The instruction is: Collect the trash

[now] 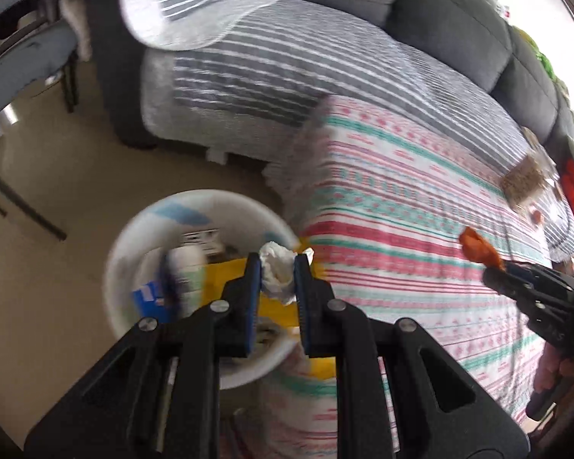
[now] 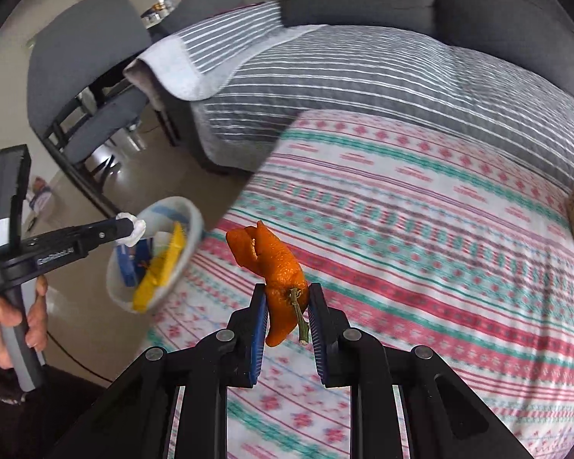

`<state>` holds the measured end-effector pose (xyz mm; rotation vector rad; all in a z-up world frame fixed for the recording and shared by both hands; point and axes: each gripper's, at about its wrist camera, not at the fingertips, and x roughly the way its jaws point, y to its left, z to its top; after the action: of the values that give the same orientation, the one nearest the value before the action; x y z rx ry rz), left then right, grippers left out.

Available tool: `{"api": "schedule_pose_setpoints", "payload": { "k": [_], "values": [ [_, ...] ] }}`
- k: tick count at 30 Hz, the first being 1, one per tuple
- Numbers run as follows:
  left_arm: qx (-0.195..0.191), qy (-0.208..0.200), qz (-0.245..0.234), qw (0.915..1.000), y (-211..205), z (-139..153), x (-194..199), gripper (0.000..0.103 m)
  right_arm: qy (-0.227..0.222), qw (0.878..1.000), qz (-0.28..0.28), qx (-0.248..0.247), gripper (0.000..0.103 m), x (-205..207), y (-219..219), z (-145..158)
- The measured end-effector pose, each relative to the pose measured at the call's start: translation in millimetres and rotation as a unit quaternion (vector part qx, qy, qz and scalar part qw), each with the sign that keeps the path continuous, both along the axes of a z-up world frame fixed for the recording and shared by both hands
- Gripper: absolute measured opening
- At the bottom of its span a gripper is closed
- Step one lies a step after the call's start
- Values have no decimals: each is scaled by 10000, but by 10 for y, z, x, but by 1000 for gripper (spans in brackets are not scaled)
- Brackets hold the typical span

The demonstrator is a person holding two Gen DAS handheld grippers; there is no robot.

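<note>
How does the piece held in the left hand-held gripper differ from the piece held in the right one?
The crumpled tissue is white and soft-looking; the orange peel is bright orange, curled, with a green stem. The tissue hangs above the white bin; the peel is over the patterned cloth. Both are pinched between blue pads, in the left hand-held gripper and right hand-held gripper.

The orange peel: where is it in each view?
Left wrist: orange peel at right edge, in the right gripper.
Right wrist: peel at lower centre, between the pads.
Shared landmark: the white bin beside the patterned cloth.
</note>
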<state>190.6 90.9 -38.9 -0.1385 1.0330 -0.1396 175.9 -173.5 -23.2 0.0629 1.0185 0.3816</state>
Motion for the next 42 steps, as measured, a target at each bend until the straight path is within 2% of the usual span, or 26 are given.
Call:
{"api": "schedule_pose_setpoints", "payload": {
  "k": [5, 9, 10, 12, 14, 17, 26, 29, 31, 32, 33, 38, 42],
  "values": [
    [131, 163, 366, 9991, 327, -125, 59, 19, 20, 9998, 218, 36, 21, 57, 281, -17],
    [181, 253, 439, 9986, 456, -202, 71, 20, 28, 9992, 390, 24, 22, 101, 494, -35],
    [195, 299, 436, 9984, 468, -217, 84, 29, 31, 9991, 430, 29, 22, 114, 555, -37],
    [303, 331, 528, 9976, 507, -228, 87, 57, 44, 9988, 481, 58, 21, 142, 633, -43],
    [362, 269, 615, 9971, 561, -207, 70, 71, 40, 9985, 537, 78, 21, 153, 713, -35],
    [516, 230, 780, 9954, 654, -164, 39, 82, 34, 9978, 657, 102, 22, 171, 875, -26],
    [848, 323, 1126, 9895, 955, -178, -84, 88, 128, 9950, 980, 126, 22, 248, 1323, -104],
    [860, 381, 1212, 9882, 1036, -192, -121, 89, 151, 9939, 1075, 170, 25, 252, 1462, -126],
    [840, 419, 1269, 9875, 1076, -200, -144, 90, 234, 9936, 1062, 319, 38, 265, 1506, -139],
    [822, 429, 1289, 9873, 1096, -199, -159, 91, 293, 9936, 1017, 391, 56, 268, 1516, -150],
    [807, 434, 1303, 9872, 1104, -198, -169, 92, 284, 9941, 964, 416, 66, 260, 1505, -145],
    [709, 416, 1364, 9872, 1066, -136, -281, 94, 245, 9967, 655, 422, 67, 149, 1308, -36],
    [441, 404, 1273, 9901, 835, 26, -435, 100, 38, 9997, 85, 227, 72, -78, 902, 214]
  ]
}}
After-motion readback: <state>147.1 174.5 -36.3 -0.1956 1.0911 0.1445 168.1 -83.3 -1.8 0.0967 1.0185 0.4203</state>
